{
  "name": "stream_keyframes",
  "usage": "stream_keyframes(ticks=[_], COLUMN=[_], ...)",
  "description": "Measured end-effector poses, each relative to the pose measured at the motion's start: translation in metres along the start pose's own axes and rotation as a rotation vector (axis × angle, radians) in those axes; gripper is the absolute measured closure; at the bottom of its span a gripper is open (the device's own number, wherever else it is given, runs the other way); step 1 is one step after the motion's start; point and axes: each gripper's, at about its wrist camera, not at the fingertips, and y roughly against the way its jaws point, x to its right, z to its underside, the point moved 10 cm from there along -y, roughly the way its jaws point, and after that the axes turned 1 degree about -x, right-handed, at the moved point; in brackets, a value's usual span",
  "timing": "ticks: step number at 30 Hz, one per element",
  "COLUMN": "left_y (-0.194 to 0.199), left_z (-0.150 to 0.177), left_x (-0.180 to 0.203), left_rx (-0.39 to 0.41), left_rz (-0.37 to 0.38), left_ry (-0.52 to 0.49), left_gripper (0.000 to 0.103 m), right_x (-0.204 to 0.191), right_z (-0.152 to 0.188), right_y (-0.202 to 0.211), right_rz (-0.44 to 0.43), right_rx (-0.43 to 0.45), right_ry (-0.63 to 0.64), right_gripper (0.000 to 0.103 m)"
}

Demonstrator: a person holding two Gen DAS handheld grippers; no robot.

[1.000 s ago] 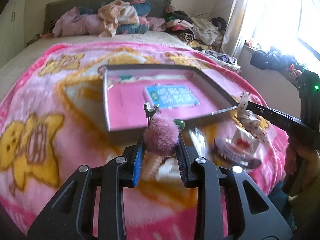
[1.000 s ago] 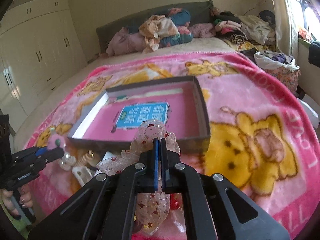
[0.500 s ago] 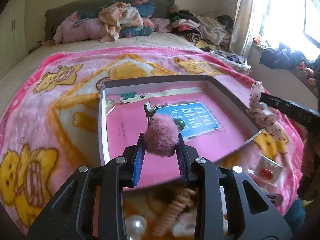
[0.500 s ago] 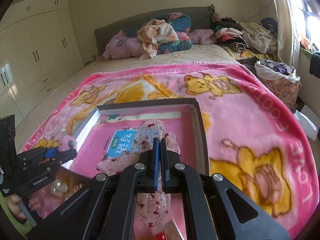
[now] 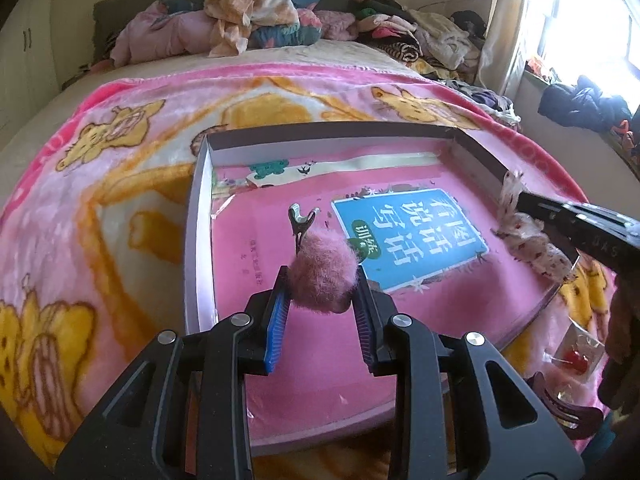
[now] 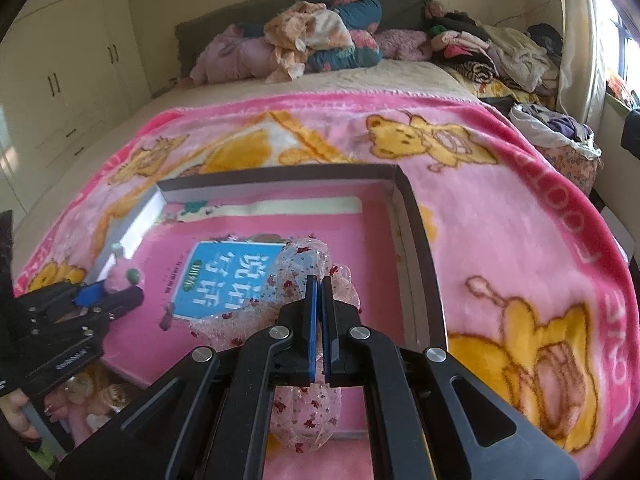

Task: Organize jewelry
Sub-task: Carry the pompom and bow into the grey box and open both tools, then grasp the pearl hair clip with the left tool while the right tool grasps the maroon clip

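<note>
Left claw [image 5: 322,282] gripping pompom clip [image 5: 322,276], above tray [image 5: 200,216]

Box [image 5: 200,216] interior lies open from above; its floor is bare apart from the printed lining. Low walls border all sides. Loose accessories [image 5: 576,360] crowd the blanket [image 5: 120,184] beside the near wall.

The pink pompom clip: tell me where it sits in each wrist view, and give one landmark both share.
Left wrist: pompom clip at centre, clamped between the left gripper pads, above the box floor.
Right wrist: pompom clip at left edge, at the left gripper tip.
Shared landmark: blue label in the box.
</note>
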Motion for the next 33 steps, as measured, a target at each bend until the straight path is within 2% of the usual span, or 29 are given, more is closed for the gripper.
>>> stream_keyframes(ticks=[6, 7, 8, 10, 12, 17, 20, 28, 33], left_y=[-0.005, -0.006, -0.006, -0.006, -0.006, -0.001, 0.004, 0.029, 0.047], left_z=[-0.004, -0.005, -0.005, -0.006, -0.006, -0.005, -0.003, 0.004, 0.009], left_x=[-0.004, -0.004, -0.004, -0.004, -0.004, -0.001, 0.000, 0.002, 0.006], left_rx=[-0.002, -0.002, -0.003, -0.002, 0.002, 0.017, 0.028, 0.071, 0.106], left_rz=[-0.009, -0.010, -0.009, -0.011, -0.014, -0.018, -0.021, -0.022, -0.016], left_ry=[0.016, 0.018, 0.020, 0.023, 0.018, 0.009, 0.018, 0.054, 0.068], left_gripper=[0.080, 0.080, 0.080, 0.080, 0.079, 0.063, 0.054, 0.029, 0.018], right_x=[0.004, 0.005, 0.005, 0.005, 0.004, 0.003, 0.004, 0.010, 0.010], right_z=[0.004, 0.004, 0.005, 0.005, 0.005, 0.009, 0.012, 0.025, 0.036], right_y=[-0.008, -0.008, -0.007, -0.003, 0.002, 0.024, 0.040, 0.079, 0.096], right_rz=[0.019, 0.024, 0.026, 0.026, 0.020, 0.017, 0.032, 0.029, 0.022], right_rx=[-0.010, -0.005, -0.001, 0.016, 0.025, 0.077, 0.105, 0.165, 0.172], right_ry=[-0.007, -0.004, -0.004, -0.006, -0.009, -0.010, -0.006, -0.044, -0.049], right_gripper=[0.094, 0.088, 0.077, 0.066, 0.061, 0.039, 0.031, 0.021, 0.020])
